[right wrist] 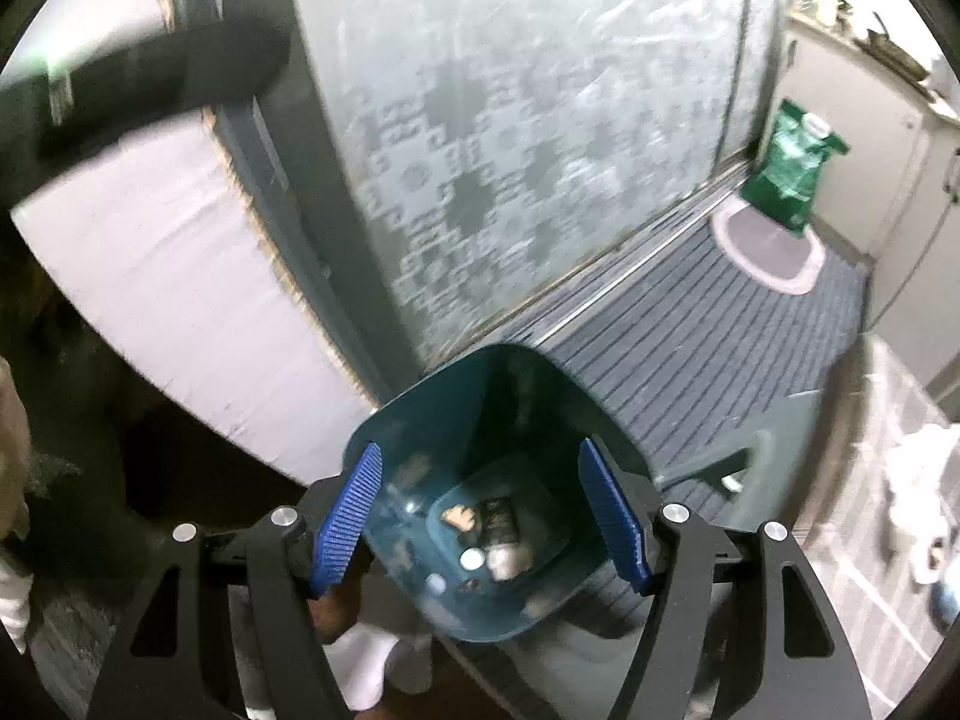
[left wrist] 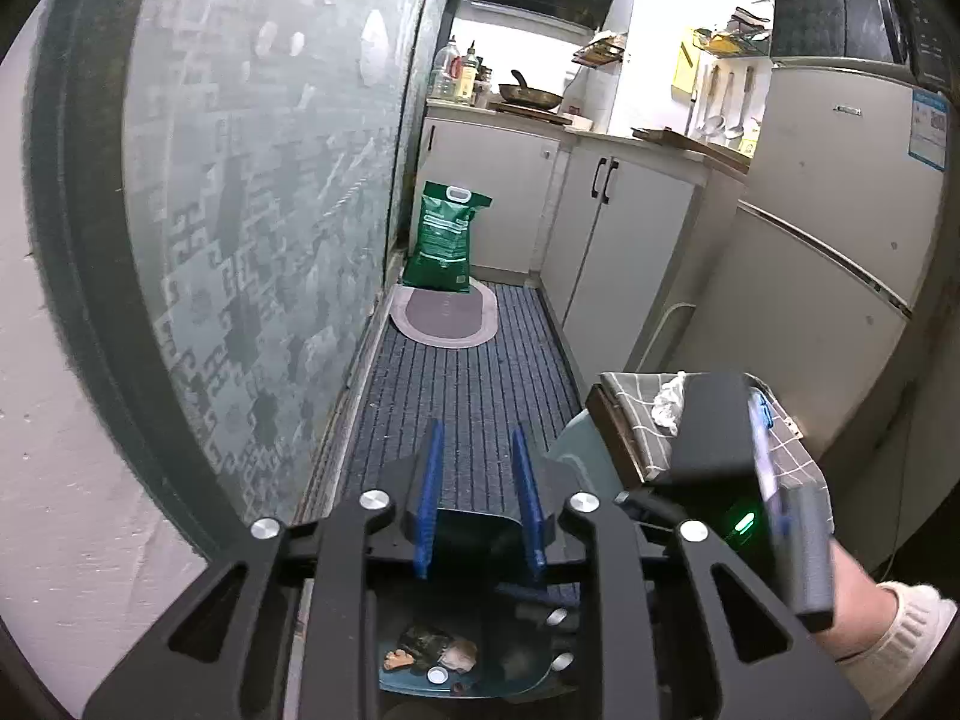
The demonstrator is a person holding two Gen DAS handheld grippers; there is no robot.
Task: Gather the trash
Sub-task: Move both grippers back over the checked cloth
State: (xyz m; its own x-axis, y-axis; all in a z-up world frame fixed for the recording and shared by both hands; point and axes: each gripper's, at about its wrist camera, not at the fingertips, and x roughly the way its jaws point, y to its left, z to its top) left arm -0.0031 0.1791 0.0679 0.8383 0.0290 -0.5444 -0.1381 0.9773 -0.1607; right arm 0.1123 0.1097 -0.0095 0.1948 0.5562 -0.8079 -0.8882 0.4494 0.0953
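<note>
- Two blue pads of the left gripper (left wrist: 477, 429) are pressing on the dark rim of the bin (left wrist: 474, 525), so the jaws are gripping it.
- Trash (left wrist: 429, 654) is lying at the bottom of the bin: scraps and a small white cap.
- A green bag (left wrist: 447, 234) is standing beyond an oval mat (left wrist: 444, 315) on the striped rug (left wrist: 468, 384).
- A crumpled tissue (left wrist: 669, 402) is lying on the checked cloth of a surface (left wrist: 636, 420) at the right.
- The right hand (left wrist: 864, 600), in a white sleeve, is showing at the right edge.
- In the right view, the right gripper (right wrist: 481, 449) is hovering above the bin (right wrist: 480, 384), its jaws standing wide apart with nothing held.
- The trash (right wrist: 486, 531) is sitting in the bin's bottom, straight below those jaws.
- The frosted door (right wrist: 510, 150) is filling the background, blurred.
</note>
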